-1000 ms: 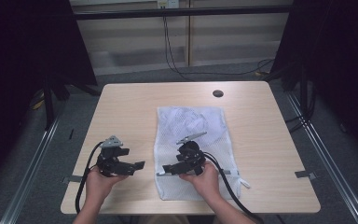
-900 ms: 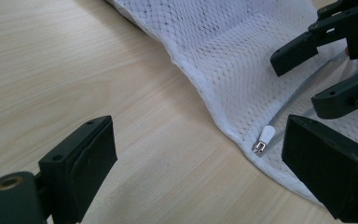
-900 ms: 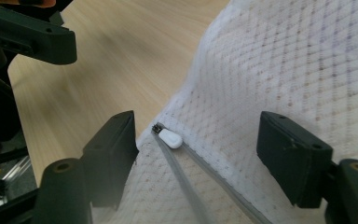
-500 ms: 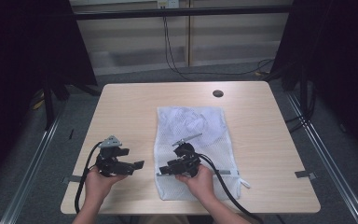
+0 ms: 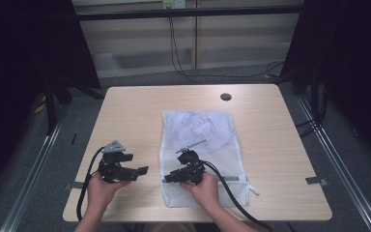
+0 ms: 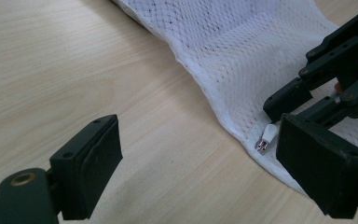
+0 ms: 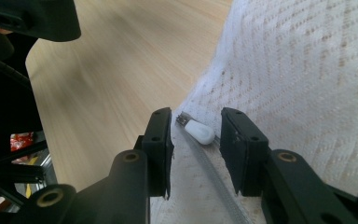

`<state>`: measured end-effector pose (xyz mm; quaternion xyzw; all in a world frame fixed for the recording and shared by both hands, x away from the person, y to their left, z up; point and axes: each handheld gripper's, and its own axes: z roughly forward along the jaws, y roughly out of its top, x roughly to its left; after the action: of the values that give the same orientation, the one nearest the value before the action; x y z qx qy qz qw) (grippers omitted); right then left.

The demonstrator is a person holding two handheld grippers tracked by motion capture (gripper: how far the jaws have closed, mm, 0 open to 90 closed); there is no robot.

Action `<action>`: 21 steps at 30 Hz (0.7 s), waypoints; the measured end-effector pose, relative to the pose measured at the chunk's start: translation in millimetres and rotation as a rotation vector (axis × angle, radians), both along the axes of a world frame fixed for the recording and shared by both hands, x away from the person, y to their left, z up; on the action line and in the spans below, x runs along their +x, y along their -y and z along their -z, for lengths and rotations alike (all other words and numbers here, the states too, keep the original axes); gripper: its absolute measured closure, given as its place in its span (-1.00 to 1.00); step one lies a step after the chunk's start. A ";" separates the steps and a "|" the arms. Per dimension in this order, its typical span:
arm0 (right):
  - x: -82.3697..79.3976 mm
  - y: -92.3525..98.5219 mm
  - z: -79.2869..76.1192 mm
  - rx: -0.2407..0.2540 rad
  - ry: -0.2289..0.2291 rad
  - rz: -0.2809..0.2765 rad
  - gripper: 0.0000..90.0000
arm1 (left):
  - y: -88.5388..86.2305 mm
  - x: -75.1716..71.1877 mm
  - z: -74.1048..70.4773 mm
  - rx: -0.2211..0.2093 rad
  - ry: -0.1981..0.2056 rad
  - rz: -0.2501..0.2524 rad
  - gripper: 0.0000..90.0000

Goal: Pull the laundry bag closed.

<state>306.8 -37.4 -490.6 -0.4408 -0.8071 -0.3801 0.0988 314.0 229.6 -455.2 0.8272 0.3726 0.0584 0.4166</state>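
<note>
A white mesh bag (image 5: 200,130) lies flat on the wooden table (image 5: 125,111). Its zipper runs along the near end, and the small white zipper pull (image 7: 198,130) rests at the bag's left edge. My right gripper (image 5: 171,176) lies low over that corner. Its jaws have just been closing and stand either side of the pull, with gaps showing, so it is open. My left gripper (image 5: 137,171) is wide open just left of the bag, over bare wood. The left gripper view shows the pull (image 6: 266,138) under the right gripper (image 6: 326,70).
A dark round hole (image 5: 225,96) sits near the table's far right edge. Cables trail from both grippers off the near edge. Metal rails (image 5: 333,150) run along the floor on both sides. Bare wood lies left of and beyond the bag.
The right gripper's jaws have narrowed around the zipper pull, and that hand has shifted slightly toward the bag's near left corner. The left gripper has stayed put.
</note>
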 end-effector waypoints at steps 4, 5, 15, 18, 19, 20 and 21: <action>1.0 -1.6 2.8 0.007 -0.007 -0.003 0.50 | 0.0 -0.1 -0.1 0.000 0.002 0.001 -0.68; 0.8 -1.9 2.8 0.002 -0.013 -0.004 0.51 | -0.1 0.0 -0.1 0.000 0.002 0.000 -0.68; -0.3 -3.9 -0.6 0.031 -0.012 -0.007 0.66 | -0.1 -0.2 -0.1 0.000 0.004 -0.001 -0.67; -1.1 -4.1 -0.8 0.033 -0.009 -0.010 0.68 | -0.2 -0.2 -0.2 0.000 0.004 -0.001 -0.66; -1.5 -4.3 -1.4 0.035 -0.015 -0.007 0.67 | -0.3 -0.2 -0.3 0.002 0.005 -0.001 -0.66; -1.3 -4.5 -1.2 0.037 -0.013 -0.009 0.67 | -0.2 -0.2 -0.2 0.001 0.005 0.000 -0.66; -1.1 -4.7 -0.5 0.035 -0.009 -0.007 0.67 | -0.2 -0.2 -0.2 0.001 0.004 0.000 -0.66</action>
<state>305.7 -32.7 -490.1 -0.4379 -0.8014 -0.3918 0.1116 313.8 229.8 -455.0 0.8274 0.3716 0.0605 0.4168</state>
